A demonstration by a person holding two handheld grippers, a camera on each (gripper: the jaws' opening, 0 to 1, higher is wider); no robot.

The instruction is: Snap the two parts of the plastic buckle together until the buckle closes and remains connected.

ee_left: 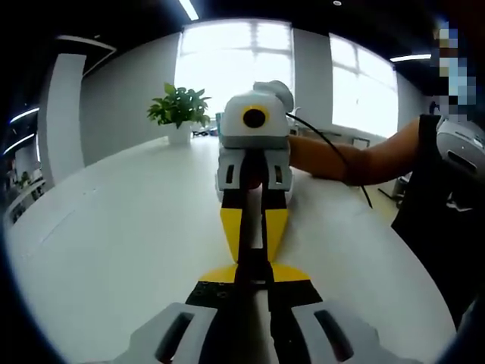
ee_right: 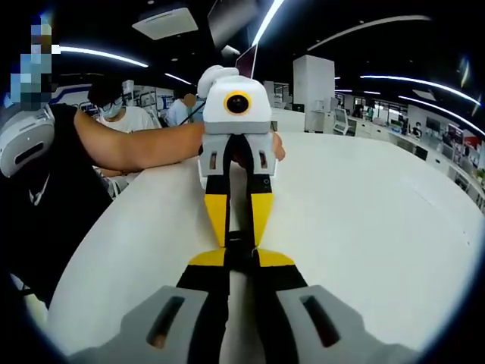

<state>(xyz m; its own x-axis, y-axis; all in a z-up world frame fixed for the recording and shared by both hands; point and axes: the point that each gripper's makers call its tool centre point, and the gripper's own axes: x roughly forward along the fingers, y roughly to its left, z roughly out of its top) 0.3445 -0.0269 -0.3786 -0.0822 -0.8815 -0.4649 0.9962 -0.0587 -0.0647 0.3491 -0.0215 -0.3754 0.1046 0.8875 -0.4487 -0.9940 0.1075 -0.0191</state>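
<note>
The black plastic buckle (ee_left: 254,265) hangs just above the white table (ee_left: 114,243), pinched between my two grippers, which meet tip to tip. My left gripper (ee_left: 255,277) rises from the bottom of the left gripper view, its yellow-tipped jaws shut on the near half. Facing it, my right gripper (ee_left: 254,254) is shut on the far half. In the right gripper view the buckle (ee_right: 238,247) lies between my right gripper (ee_right: 239,262) and the opposing left gripper (ee_right: 239,236). The jaws hide the seam, so I cannot tell whether the halves are latched.
A potted plant (ee_left: 179,110) stands at the table's far end. A person's forearm (ee_left: 356,155) reaches in from the right, and the person's dark-clothed body (ee_left: 432,227) is by the table edge. Other people (ee_right: 121,114) sit behind the table (ee_right: 379,227).
</note>
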